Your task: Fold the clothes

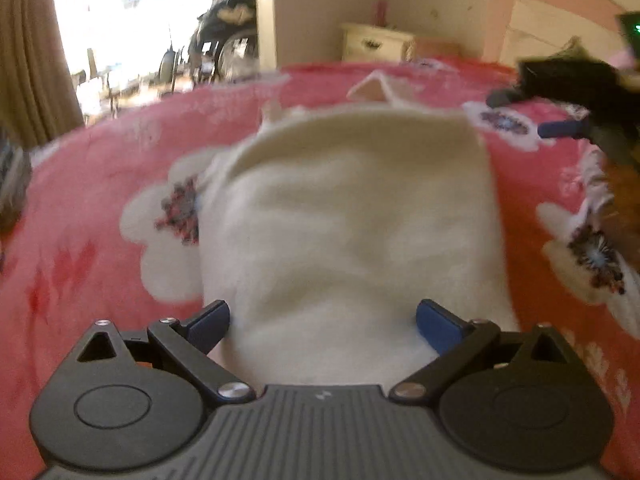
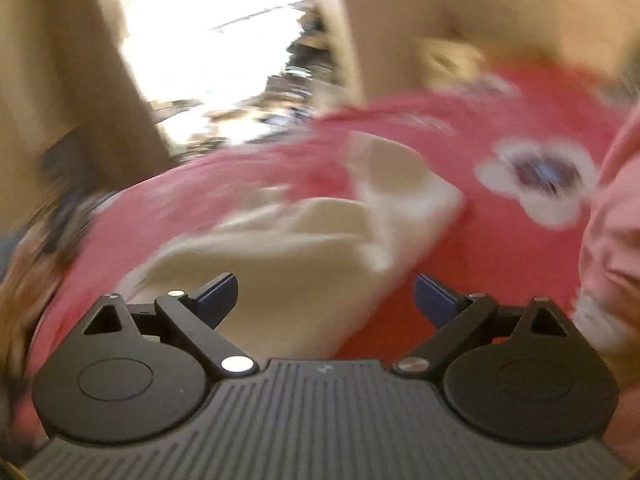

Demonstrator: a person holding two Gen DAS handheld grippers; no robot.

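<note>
A cream-white garment (image 1: 352,232) lies partly folded on a red bed cover with white flowers (image 1: 100,168). My left gripper (image 1: 323,322) is open, its blue-padded fingers wide apart just above the garment's near edge, holding nothing. My right gripper shows at the upper right of the left wrist view (image 1: 524,114), above the garment's far right corner. In the blurred right wrist view the right gripper (image 2: 326,298) is open and empty over the garment (image 2: 304,248), which lies on the red cover (image 2: 480,264).
A pink cloth (image 2: 612,216) lies at the right edge. A cream nightstand (image 1: 374,44) and a pink headboard (image 1: 556,16) stand beyond the bed. A bright window with a brown curtain (image 1: 32,48) and a wheelchair (image 1: 228,40) are at the left.
</note>
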